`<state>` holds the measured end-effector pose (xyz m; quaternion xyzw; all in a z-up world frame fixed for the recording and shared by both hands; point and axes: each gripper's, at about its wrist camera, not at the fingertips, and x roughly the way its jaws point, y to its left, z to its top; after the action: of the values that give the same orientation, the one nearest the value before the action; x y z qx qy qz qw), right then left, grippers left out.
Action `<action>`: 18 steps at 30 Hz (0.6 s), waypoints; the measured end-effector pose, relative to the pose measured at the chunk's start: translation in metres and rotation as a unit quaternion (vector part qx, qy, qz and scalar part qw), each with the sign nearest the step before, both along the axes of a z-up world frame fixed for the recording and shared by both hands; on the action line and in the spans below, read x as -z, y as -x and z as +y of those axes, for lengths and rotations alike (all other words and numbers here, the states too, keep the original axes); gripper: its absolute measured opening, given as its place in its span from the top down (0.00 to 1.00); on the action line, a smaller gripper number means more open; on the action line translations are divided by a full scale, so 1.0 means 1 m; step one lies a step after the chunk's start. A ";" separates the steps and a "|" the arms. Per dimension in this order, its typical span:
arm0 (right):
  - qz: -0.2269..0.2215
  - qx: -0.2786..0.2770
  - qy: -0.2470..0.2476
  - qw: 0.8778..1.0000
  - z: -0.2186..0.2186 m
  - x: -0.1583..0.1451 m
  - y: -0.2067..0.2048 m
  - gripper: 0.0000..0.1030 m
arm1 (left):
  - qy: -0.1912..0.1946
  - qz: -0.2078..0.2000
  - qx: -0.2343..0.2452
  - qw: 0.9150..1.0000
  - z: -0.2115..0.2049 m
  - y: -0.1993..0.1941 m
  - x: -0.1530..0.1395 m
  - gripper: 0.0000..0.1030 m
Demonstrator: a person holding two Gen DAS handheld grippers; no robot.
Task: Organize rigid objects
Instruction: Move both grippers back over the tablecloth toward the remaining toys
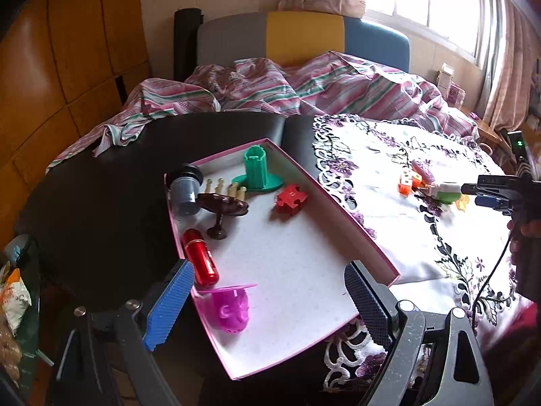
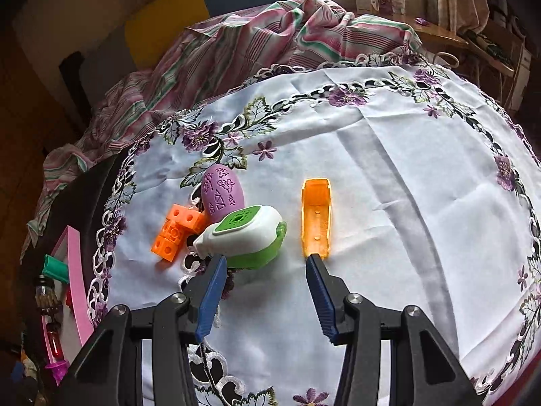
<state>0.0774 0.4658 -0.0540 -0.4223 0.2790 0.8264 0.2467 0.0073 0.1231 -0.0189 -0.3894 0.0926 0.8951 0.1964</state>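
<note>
Right hand-held gripper (image 2: 263, 264) is hovering low over the cloth-covered surface (image 2: 389, 176), jaws partly open, nothing between them; left hand-held gripper (image 1: 267, 287) is standing wide open over the near end of the pink-rimmed tray (image 1: 338, 209), also holding nothing.

Item in hand (judged): green-and-white dispenser (image 2: 247, 237), lying just ahead of the right gripper's blue pads, left pad tip nearly at its white shell. Orange trough piece (image 2: 316, 216) is sitting just beyond the right pad tip.

Step advice: widen jaws a bit, centre on the dispenser body, close across flat white sides, not the rounded green base, which prob. slips. Keep the right pad clear of the orange trough. Avoid snagging the lace cloth.

Neighbours: purple egg-shaped piece (image 2: 221, 193), embossed w/ shapes, touching the dispenser; orange cube cluster (image 2: 175, 230), holed faces, just beside both.

Already in tray: green tower on a round base (image 1: 258, 171); red puzzle piece (image 1: 291, 198); red metallic cylinder (image 1: 200, 257), glossy; grey jar w/ black lid (image 1: 184, 186), on its side; dark brown stemmed dish (image 1: 221, 204); translucent pink piece (image 1: 231, 308). All hard plastic or metal, smooth.
</note>
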 end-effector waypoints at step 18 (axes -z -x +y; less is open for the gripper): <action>0.009 0.045 0.024 0.999 0.016 0.000 -0.012 0.52 | -0.005 -0.010 0.044 0.999 0.033 0.000 0.000 0.11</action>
<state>0.0897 0.4817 -0.0540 -0.4081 0.3190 0.8114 0.2709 0.0069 0.1563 -0.0193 -0.3933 0.1035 0.8818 0.2388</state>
